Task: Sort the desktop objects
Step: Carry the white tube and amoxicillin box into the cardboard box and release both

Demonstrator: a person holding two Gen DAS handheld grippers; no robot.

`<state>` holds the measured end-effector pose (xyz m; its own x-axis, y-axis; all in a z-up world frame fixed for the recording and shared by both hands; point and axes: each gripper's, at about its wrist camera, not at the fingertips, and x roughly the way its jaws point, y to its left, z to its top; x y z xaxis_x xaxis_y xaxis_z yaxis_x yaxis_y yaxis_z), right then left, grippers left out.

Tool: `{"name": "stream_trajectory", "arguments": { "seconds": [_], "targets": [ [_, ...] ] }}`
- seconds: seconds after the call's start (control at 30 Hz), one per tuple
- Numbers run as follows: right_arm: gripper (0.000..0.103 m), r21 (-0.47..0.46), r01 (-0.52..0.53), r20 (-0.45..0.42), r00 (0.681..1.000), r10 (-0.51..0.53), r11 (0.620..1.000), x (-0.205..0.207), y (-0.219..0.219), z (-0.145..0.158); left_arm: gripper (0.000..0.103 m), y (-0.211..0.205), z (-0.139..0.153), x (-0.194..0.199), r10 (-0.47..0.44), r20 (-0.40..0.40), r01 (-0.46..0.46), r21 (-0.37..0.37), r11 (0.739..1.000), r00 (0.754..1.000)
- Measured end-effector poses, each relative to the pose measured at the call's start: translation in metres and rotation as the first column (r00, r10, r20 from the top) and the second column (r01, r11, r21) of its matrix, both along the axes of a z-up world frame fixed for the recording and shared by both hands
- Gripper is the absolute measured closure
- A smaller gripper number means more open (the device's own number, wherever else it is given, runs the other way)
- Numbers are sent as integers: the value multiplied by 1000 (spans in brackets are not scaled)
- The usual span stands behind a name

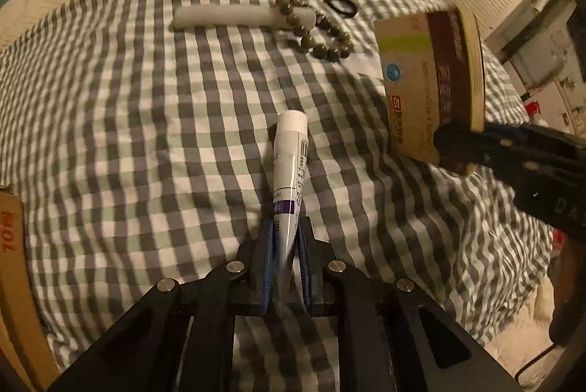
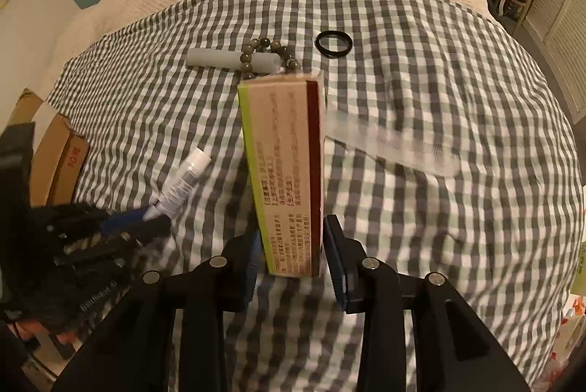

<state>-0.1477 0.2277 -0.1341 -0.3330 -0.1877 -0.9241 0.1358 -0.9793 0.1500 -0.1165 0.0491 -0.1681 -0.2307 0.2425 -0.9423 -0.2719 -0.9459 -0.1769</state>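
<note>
Pinching tube (image 1: 289,168) in left gripper (image 1: 285,267); box (image 2: 289,172) clamped by right gripper (image 2: 293,256).

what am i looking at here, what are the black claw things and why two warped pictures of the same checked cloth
The claws are two hand-held grippers, each with a wide-angle camera looking along its fingers. The left gripper, seen from its own camera, is shut on a white squeeze tube with a purple band. The right gripper has a tan cardboard box with a dark red stripe between its fingers. Still lying on the grey-and-white checked cloth: a pale frosted cylinder, a bracelet of olive-grey beads, a black ring-shaped hair tie and a clear plastic comb.
</note>
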Motion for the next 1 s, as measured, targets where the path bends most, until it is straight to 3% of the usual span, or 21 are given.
{"name": "stream_trajectory", "arguments": {
  "seconds": [0.2,0.4,0.53,0.6,0.8,1.0],
  "targets": [
    [72,10,9,-28,1000,-9,1000,-15,-2,2,91,-6,4,-5,44,-18,-43,50,998,999],
    [74,18,-20,-42,999,21,1000,-1,1,16,91,-24,32,-1,85,-24,-82,112,990,996],
    [74,49,-36,-46,998,38,998,11,-4,34,91,-38,58,14,93,-60,-86,100,991,994],
    [74,64,-58,-55,997,62,996,21,-10,49,91,-48,71,21,104,-79,-96,100,990,991],
    [74,71,-99,-133,985,108,993,53,-37,115,91,-86,136,44,186,-163,-153,195,969,969],
    [74,35,-131,-242,961,136,991,87,-81,190,91,-142,217,73,276,-277,-216,230,949,920]
  ]
}}
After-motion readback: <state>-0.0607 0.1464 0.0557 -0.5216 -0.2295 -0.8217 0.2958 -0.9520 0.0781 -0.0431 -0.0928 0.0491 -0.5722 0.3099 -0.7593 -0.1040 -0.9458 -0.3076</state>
